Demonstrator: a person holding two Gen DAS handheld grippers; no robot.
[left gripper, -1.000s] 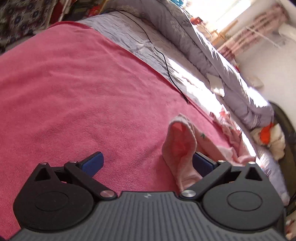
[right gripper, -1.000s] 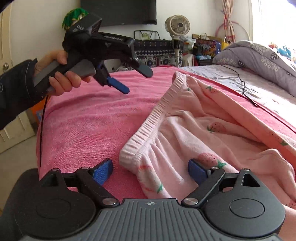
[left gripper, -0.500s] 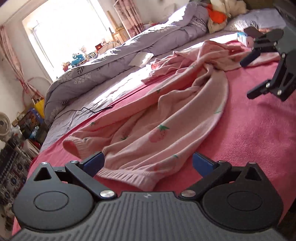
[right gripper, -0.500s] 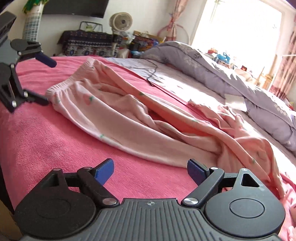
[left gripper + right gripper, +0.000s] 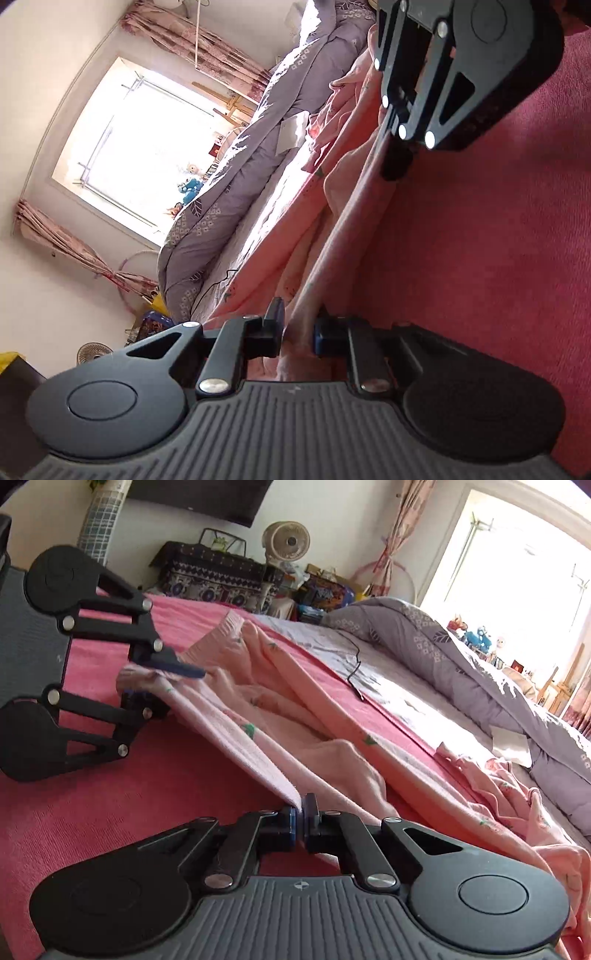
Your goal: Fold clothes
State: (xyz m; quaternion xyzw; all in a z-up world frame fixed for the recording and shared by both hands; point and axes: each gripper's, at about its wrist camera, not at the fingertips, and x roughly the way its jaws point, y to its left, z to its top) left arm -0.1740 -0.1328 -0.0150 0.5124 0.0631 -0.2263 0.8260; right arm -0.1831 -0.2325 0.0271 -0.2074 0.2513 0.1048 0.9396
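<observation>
Half a second ago both stood wide; now the left gripper [image 5: 298, 326] and right gripper [image 5: 301, 819] have just closed, pinching the pink pyjama trousers [image 5: 280, 716].

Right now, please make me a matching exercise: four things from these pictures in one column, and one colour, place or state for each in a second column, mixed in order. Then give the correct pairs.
Things:
1. pink trousers
2. blanket
3. quilt
4. cable

Descriptions:
A. grey-purple with a pale flower print, bunched along the window side of the bed
B. deep pink, spread under the garment
C. thin and black, lying on the grey sheet
D. pinched at two points, by the left tongs and the right tongs

Pairs: 1-D, 2-B, 3-A, 4-C
</observation>
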